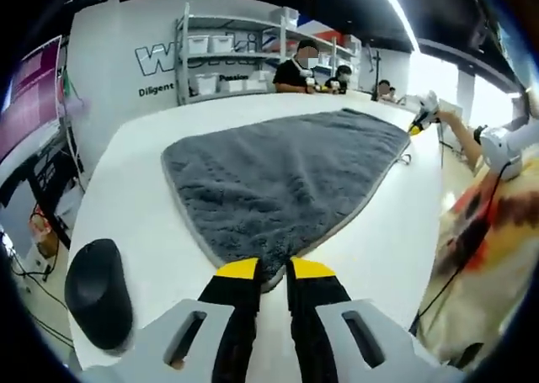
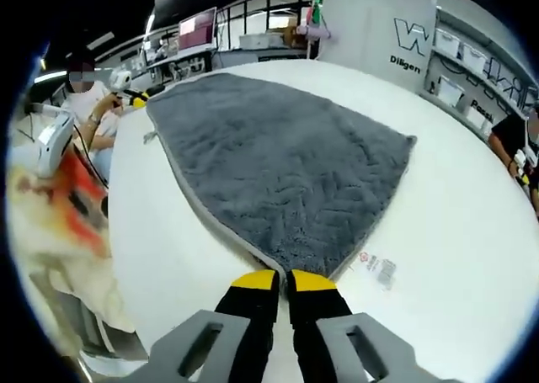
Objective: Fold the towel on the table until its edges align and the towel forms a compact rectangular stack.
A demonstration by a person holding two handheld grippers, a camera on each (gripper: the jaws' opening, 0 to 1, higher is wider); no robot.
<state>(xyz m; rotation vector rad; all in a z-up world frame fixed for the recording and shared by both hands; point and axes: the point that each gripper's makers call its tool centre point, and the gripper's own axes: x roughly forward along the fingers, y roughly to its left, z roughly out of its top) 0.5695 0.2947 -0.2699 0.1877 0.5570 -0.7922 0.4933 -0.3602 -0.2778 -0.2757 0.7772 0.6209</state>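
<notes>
A grey towel (image 1: 286,177) lies spread flat on the white table (image 1: 152,139), its near corner reaching in between my left gripper's (image 1: 272,270) yellow-tipped jaws, which stand close together on it. In the right gripper view the same towel (image 2: 269,156) lies flat, and my right gripper (image 2: 284,279) is shut on its near corner, beside a white care label (image 2: 379,270). Each gripper shows small at the towel's far corner in the other view: the right gripper (image 1: 418,122) and the left gripper (image 2: 128,87), both hand-held. A hanging loop (image 2: 152,136) sticks out of the towel's edge.
A black mouse-shaped object (image 1: 98,292) sits near the table's edge, left of my left gripper. A person in white and orange clothes (image 2: 59,189) stands at the table's side. Shelves with bins (image 1: 227,59) and seated people are behind the table.
</notes>
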